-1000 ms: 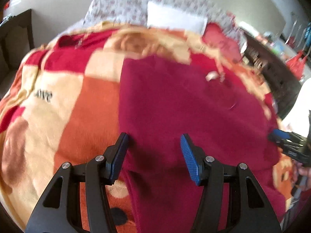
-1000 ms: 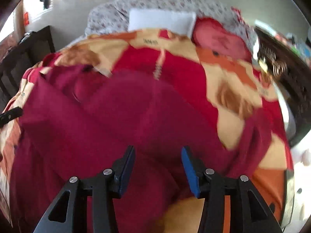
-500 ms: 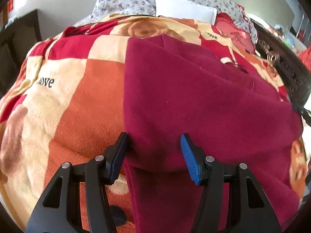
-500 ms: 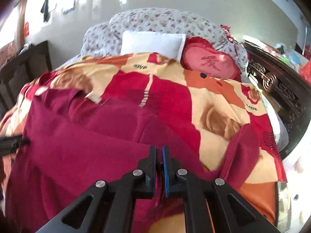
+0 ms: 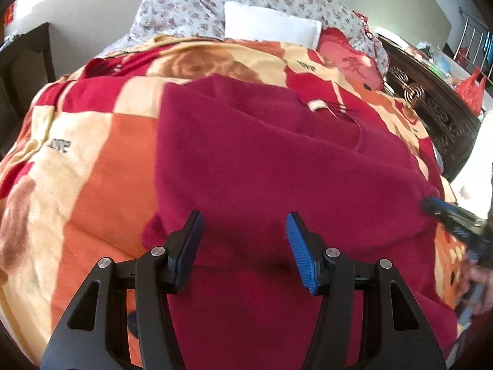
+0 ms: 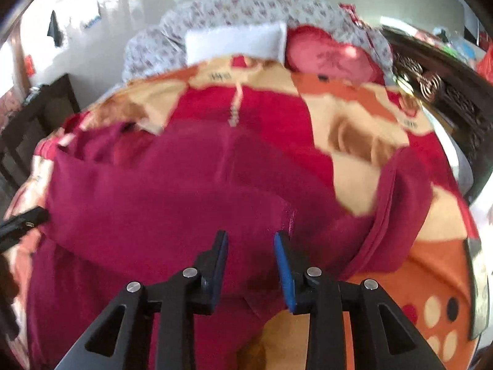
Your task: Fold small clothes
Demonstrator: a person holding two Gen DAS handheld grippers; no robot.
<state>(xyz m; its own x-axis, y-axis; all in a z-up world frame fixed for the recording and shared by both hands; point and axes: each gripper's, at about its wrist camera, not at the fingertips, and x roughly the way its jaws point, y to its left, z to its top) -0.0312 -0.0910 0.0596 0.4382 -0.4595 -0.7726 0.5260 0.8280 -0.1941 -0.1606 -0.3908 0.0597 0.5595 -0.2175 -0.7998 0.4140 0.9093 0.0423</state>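
A dark red fleece garment [image 5: 262, 166] lies spread on the bed, folded over on itself, with a white label [image 5: 317, 104] near its far edge. My left gripper [image 5: 245, 246] is open just above the garment's near fold. My right gripper [image 6: 251, 265] is open over the garment's [image 6: 172, 209] right part, with nothing between the fingers. It also shows in the left wrist view [image 5: 446, 215] at the garment's right edge. A sleeve [image 6: 397, 212] lies folded to the right.
An orange, red and cream patterned blanket [image 5: 77, 160] covers the bed. A white pillow [image 5: 271, 27], a red heart cushion [image 5: 351, 58] and floral pillows [image 5: 191, 9] lie at the head. A dark carved bed frame [image 5: 437, 114] runs along the right.
My right gripper was shut on the garment half a second ago and has opened, letting it go. My left gripper stayed open and shifted slightly right over the fold.
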